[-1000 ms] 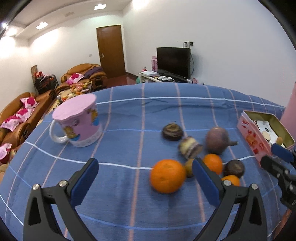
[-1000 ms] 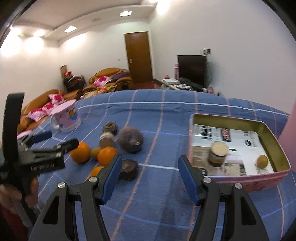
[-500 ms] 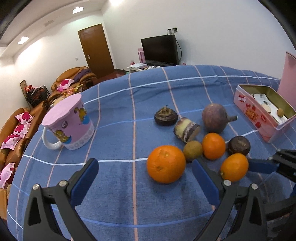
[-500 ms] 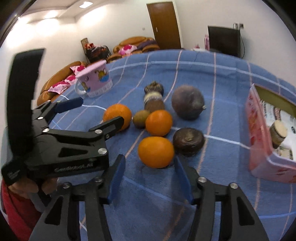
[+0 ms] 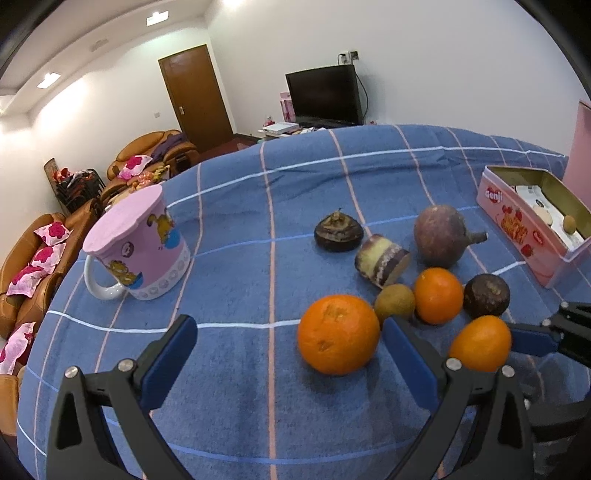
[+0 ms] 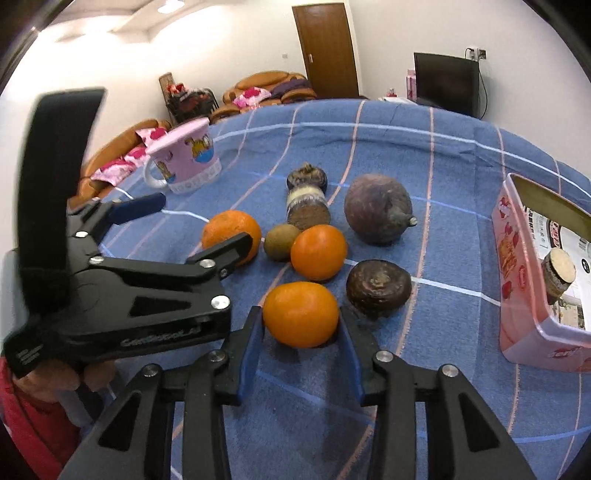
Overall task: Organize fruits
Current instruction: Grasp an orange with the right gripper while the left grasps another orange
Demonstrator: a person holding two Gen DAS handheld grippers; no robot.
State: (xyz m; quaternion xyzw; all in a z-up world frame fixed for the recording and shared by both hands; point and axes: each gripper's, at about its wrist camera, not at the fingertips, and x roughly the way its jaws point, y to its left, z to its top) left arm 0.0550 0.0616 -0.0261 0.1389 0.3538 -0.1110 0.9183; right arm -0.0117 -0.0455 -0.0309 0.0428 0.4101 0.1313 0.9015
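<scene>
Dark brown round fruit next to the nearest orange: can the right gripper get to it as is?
Probably not directly. The right gripper is open, its fingers straddling the nearest orange; the dark brown fruit sits just outside its right finger, so it must back off and shift first.

Around me the walls [image 5: 461, 55] are white, with a brown wooden door [image 5: 195, 99] at the far end. A black television [image 5: 325, 96] stands by the wall. Brown leather sofas [image 5: 147, 155] carry pink cushions [image 5: 48, 236]. Ceiling lamps [image 5: 157, 17] are shining.
</scene>
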